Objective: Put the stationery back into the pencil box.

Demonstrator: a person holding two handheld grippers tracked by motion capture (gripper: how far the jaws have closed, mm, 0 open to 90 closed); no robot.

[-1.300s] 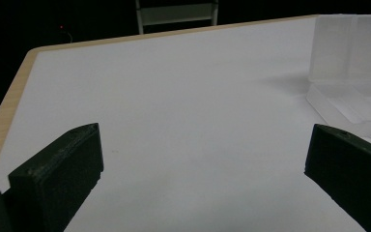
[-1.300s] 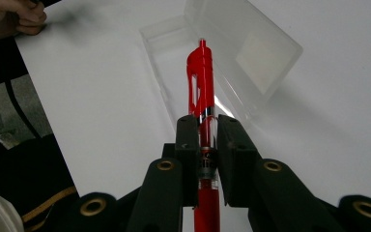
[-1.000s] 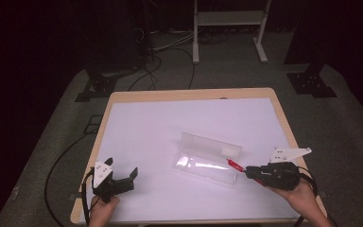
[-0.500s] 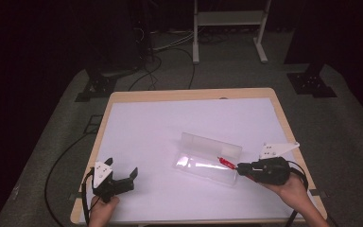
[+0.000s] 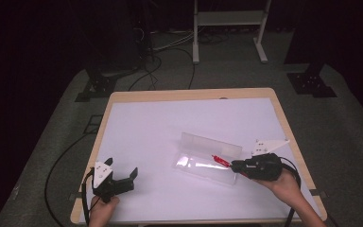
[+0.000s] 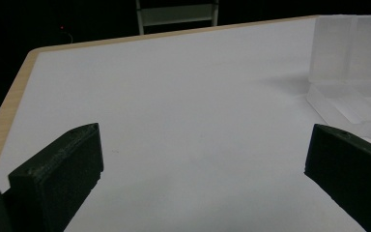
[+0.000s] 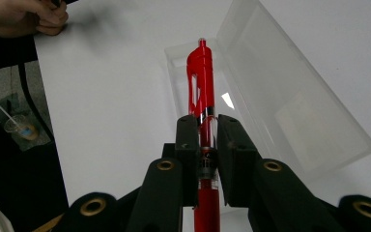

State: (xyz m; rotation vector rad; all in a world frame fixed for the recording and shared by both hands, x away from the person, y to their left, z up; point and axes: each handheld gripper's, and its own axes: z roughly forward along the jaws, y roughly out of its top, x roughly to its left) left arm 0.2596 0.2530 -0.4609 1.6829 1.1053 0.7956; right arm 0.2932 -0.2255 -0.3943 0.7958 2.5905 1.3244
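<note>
A red pen (image 7: 201, 87) is clamped between the jaws of my right gripper (image 7: 207, 126), its clip end reaching out over a clear plastic case (image 7: 275, 92) with its lid swung open. From above, the pen (image 5: 221, 161) hangs over the right end of the case (image 5: 208, 158), with the right gripper (image 5: 238, 166) just to the case's right. My left gripper (image 5: 133, 174) rests near the table's front left corner, jaws wide apart with nothing between them. In the left gripper view the case (image 6: 352, 72) stands at the far right.
The case lies on a white mat with a wooden rim (image 5: 189, 94). Dark floor, cables (image 5: 170, 45) and a metal stand (image 5: 227, 19) lie beyond the table's far edge. The other hand (image 7: 21, 17) shows at top left of the right gripper view.
My right gripper has carried the red pen leftward, from beside the case's right end to over it. The left gripper has stayed put.
</note>
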